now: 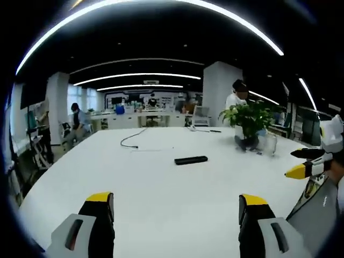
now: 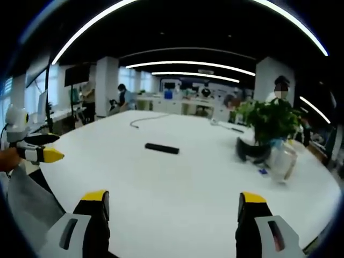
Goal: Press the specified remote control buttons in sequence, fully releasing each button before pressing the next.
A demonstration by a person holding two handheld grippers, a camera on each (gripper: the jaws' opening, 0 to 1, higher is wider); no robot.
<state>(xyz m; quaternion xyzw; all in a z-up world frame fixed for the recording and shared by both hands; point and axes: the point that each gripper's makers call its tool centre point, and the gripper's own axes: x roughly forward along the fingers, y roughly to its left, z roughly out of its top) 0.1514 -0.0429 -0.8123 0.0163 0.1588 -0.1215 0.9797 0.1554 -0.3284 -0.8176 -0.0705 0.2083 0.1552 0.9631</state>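
Nearest first: your left gripper point(image 1: 176, 215) rises at 6 o'clock in the left gripper view, jaws spread wide with bare table between the yellow tips, nothing held. Your right gripper point(image 2: 171, 212) does the same in the right gripper view, parted and empty. Each also enters the other's view from the side: the right one at 3 o'clock in the left gripper view, the left one at 9 o'clock in the right gripper view, a hand point(image 2: 6, 159) just visible behind it.

Both sit low at the near edge of the white table point(image 1: 161, 188), well short of anything. That reads as a ready stance, probably chosen so the whole workspace stays in sight.

Mid-table lies the remote control point(image 1: 191, 160), a flat dark bar, at about 12 o'clock from the left jaws; in the right gripper view it sits at roughly 11 o'clock point(image 2: 162, 148). It lies alone with bare table all around, which should leave you free approach from above. Buttons are too small to make out.

Further right stands a potted plant point(image 2: 271, 126) with a clear jar point(image 2: 282, 163) just beside it. A dark cable point(image 1: 131, 138) trails across the far end.

Beyond that: desks, pillars, people standing.

Judgement: no press begun yet; a jaw tip must first reach the remote.
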